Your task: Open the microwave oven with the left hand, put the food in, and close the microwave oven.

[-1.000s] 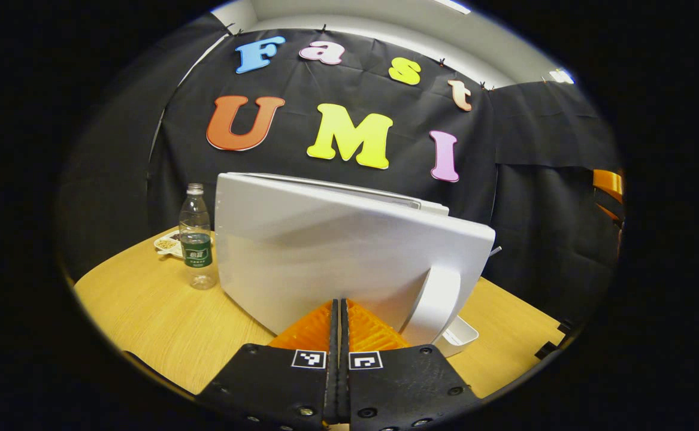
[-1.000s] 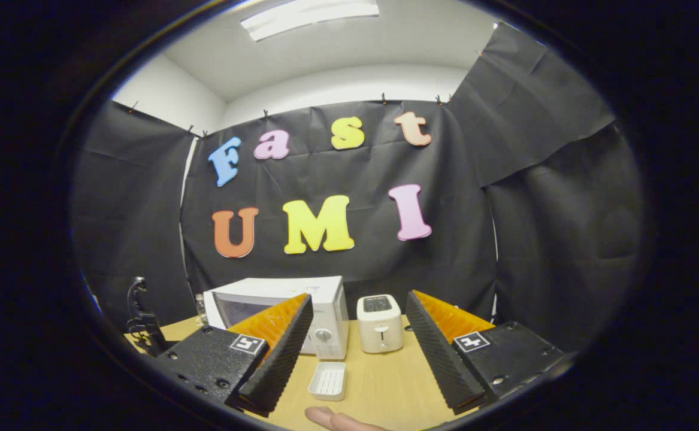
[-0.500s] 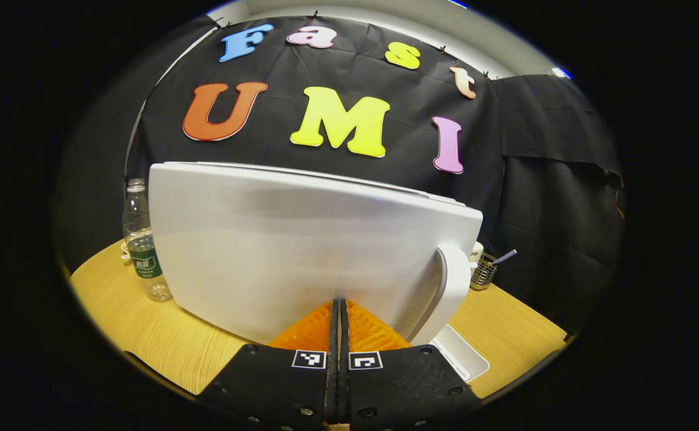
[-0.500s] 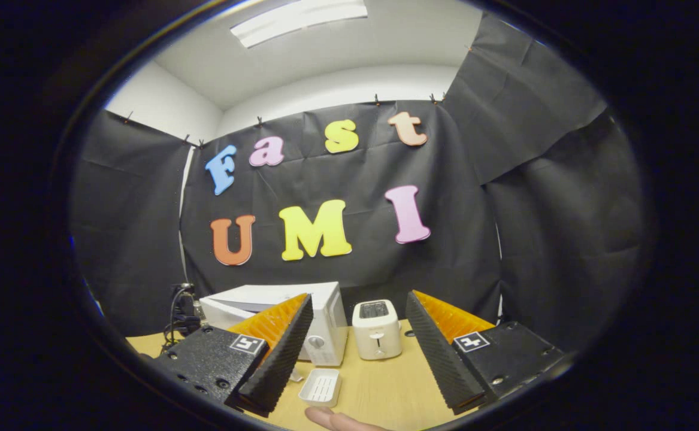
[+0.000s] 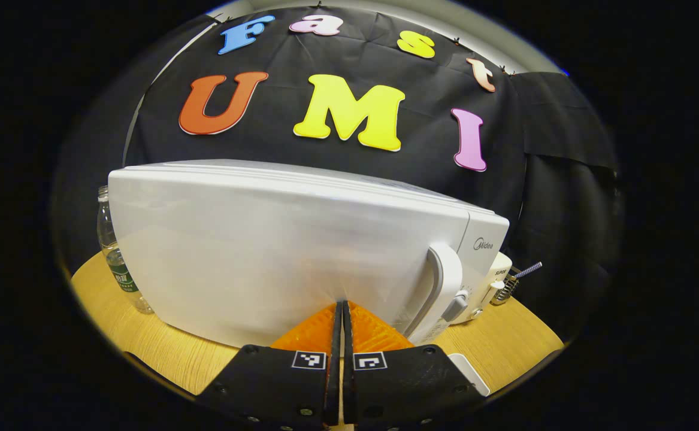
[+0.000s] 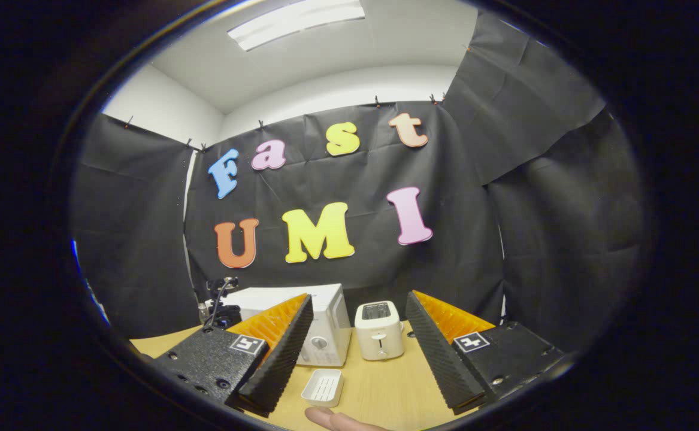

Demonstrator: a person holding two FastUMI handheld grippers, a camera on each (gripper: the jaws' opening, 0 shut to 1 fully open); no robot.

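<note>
The white microwave (image 5: pixel 277 251) stands close in front in the left gripper view, its door nearly flush with the control panel (image 5: pixel 482 257). My left gripper (image 5: pixel 341 306) is shut with nothing between its fingers, and its tips touch the door's lower face, left of the white handle (image 5: pixel 445 287). In the right gripper view the microwave (image 6: pixel 331 323) sits farther off at the back of the table. My right gripper (image 6: pixel 359 294) is open and holds nothing, well back from the oven.
A white toaster (image 6: pixel 378 330) stands right of the microwave and a small white tray (image 6: pixel 323 387) lies in front of it. A water bottle (image 5: pixel 115 263) is left of the oven, a wire utensil holder (image 5: pixel 508 287) behind the toaster. A fingertip (image 6: pixel 337 419) shows at the wooden table's (image 6: pixel 385 389) near edge.
The microwave door has swung from wide open to nearly flush with the oven, with my shut left gripper following against it. The right gripper stays open and has hardly moved.
</note>
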